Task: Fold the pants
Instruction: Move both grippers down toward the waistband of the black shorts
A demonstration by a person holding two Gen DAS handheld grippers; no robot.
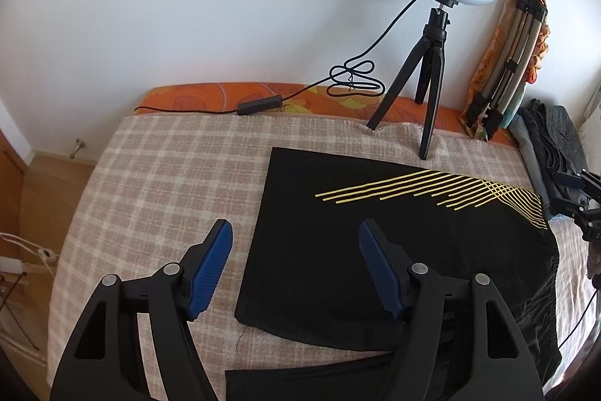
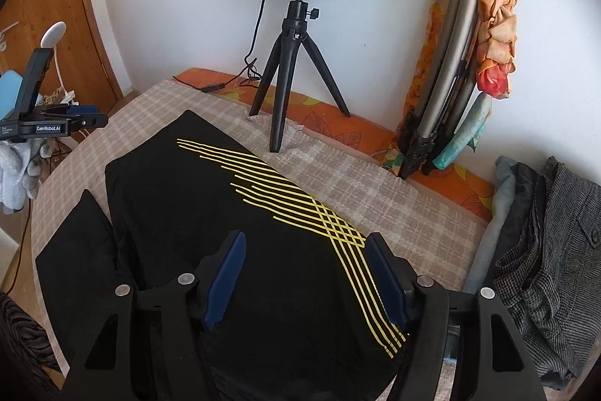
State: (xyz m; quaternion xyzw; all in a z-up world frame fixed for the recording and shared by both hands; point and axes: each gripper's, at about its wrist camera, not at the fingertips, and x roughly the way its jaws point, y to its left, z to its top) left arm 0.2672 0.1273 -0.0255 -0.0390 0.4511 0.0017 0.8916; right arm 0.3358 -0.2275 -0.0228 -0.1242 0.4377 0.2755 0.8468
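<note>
black pants (image 1: 375,250) flat on plaid blanket (image 1: 157,183); both grippers spread

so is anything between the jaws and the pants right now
Nothing visible. Both the left gripper and the right gripper hang open directly over the black pants with only air between. The ring light tripod stands past the far edge of the pants, and the clothes pile lies off to the right.

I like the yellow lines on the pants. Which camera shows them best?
The right wrist view: the yellow lines run whole across the middle of the black pants, crossing near the gripper. The left wrist view shows them smaller, off to the right.
</note>
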